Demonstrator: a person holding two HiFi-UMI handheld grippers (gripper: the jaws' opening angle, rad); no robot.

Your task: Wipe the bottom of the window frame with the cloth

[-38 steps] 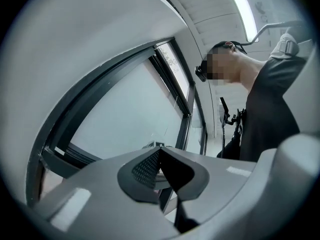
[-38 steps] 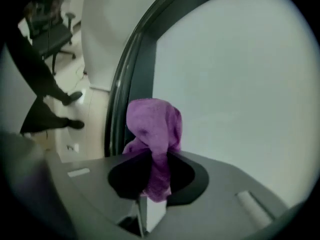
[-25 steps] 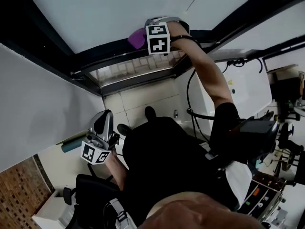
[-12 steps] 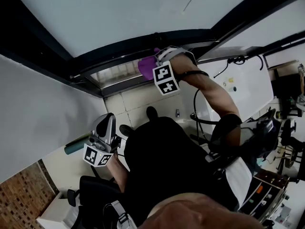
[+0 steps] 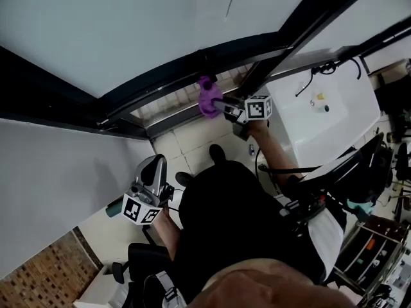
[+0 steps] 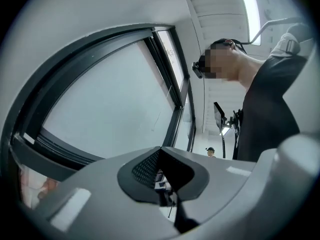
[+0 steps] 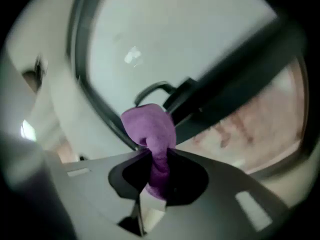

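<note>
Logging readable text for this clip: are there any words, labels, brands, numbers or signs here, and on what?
None can be read.
Left marker cube: black-and-white squares only, no letters or digits.
Right marker cube: the same.
Purple cloth in the right tongs: no label shows.
Spots on the white unit: too small to read.

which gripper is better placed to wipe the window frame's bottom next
Right. The right gripper holds the purple cloth by the window frame; the left gripper is shut, empty, low beside the person.
</note>
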